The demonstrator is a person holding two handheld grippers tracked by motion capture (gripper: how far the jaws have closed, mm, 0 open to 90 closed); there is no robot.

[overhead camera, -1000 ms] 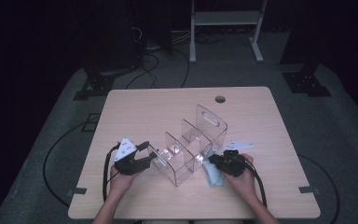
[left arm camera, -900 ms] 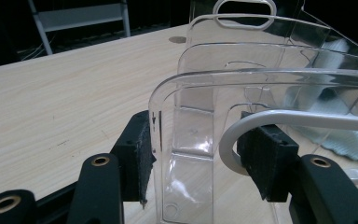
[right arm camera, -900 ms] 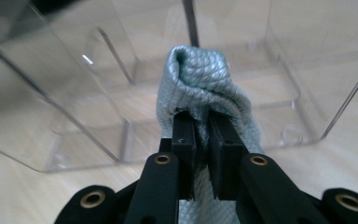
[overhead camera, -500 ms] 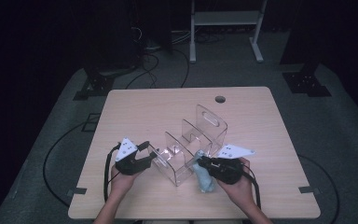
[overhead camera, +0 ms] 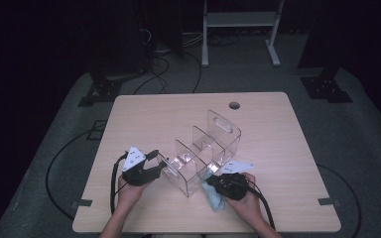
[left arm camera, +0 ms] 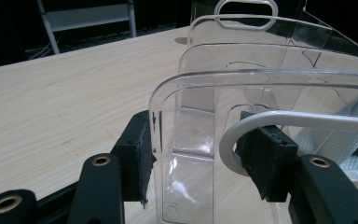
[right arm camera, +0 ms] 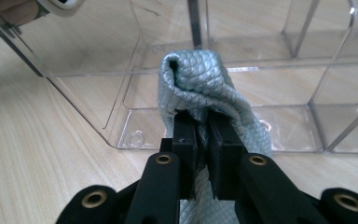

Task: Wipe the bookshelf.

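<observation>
A clear plastic organizer (overhead camera: 203,148) with several dividers stands slantwise on the wooden table (overhead camera: 178,114). My left gripper (overhead camera: 159,158) is at its near-left end. In the left gripper view the left gripper (left arm camera: 196,158) has its pads clamped across the corner of the organizer's end wall (left arm camera: 261,60). My right gripper (overhead camera: 213,182) is at the organizer's near side, shut on a folded light blue cloth (overhead camera: 216,198). In the right gripper view the right gripper (right arm camera: 203,126) pinches the cloth (right arm camera: 200,79), whose bulge presses against the clear side wall (right arm camera: 98,70).
A round cable hole (overhead camera: 234,105) sits near the table's far edge. Tape marks (overhead camera: 82,203) lie at the near corners. Beyond the table are a white metal stand (overhead camera: 238,20) and cables on the dark floor (overhead camera: 154,54).
My right gripper has slid leftward along the organizer's near side, carrying the cloth with it. The left gripper and the organizer have stayed put.
</observation>
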